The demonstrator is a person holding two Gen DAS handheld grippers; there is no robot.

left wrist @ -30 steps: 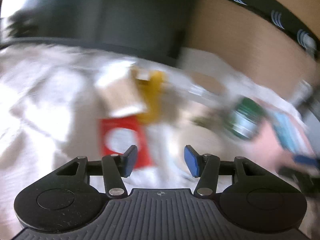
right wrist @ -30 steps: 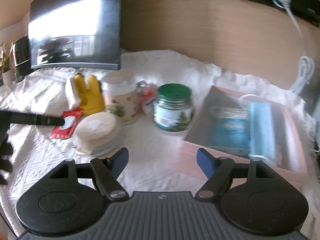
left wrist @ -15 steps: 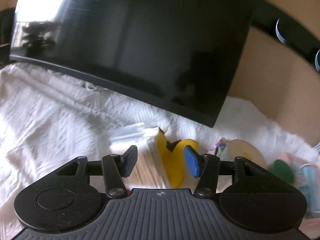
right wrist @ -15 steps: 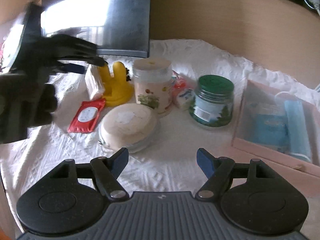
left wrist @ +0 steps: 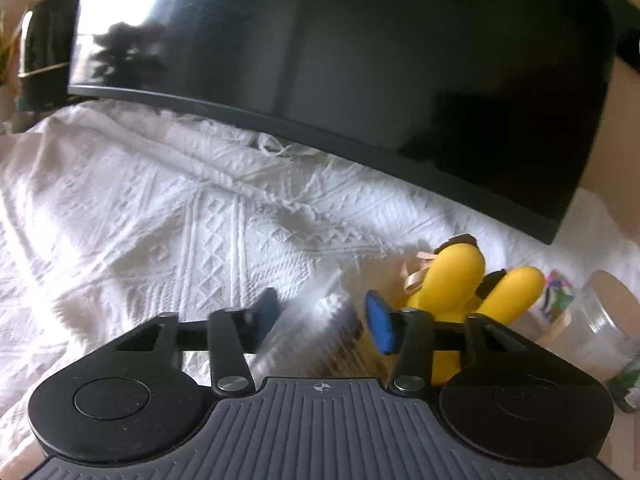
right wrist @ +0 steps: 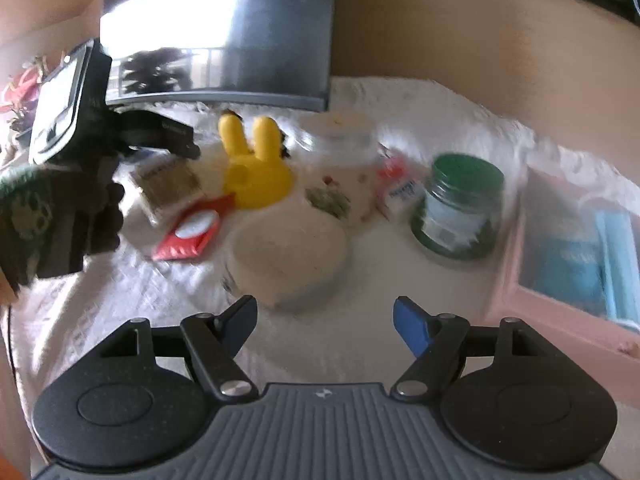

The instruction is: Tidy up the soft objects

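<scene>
My left gripper [left wrist: 323, 318] sits low over the white cloth [left wrist: 160, 220], and its jaws are closing. A clear-wrapped tissue pack [left wrist: 320, 332] lies between the blue pads, the left one blurred with motion. A yellow rabbit-shaped toy [left wrist: 452, 280] stands just right of it. In the right wrist view the same pack [right wrist: 164, 184] lies left of the yellow toy [right wrist: 252, 168], with a red wipes pack [right wrist: 188, 232] in front. My right gripper [right wrist: 324, 320] hangs open and empty above the cloth, short of a round lidded tub [right wrist: 288, 256].
A dark monitor [left wrist: 360, 60] stands close behind the pack. A white jar [right wrist: 340, 160], a small red-and-white packet [right wrist: 400, 188] and a green-lidded jar [right wrist: 460, 208] stand mid-table. A pink box [right wrist: 516, 248] with blue packs sits at the right. A gloved hand [right wrist: 80, 220] holds the left tool.
My left gripper swept in toward the monitor and came down around the tissue pack beside the yellow toy, its jaws narrowing. The right gripper shifted a little and stays open.
</scene>
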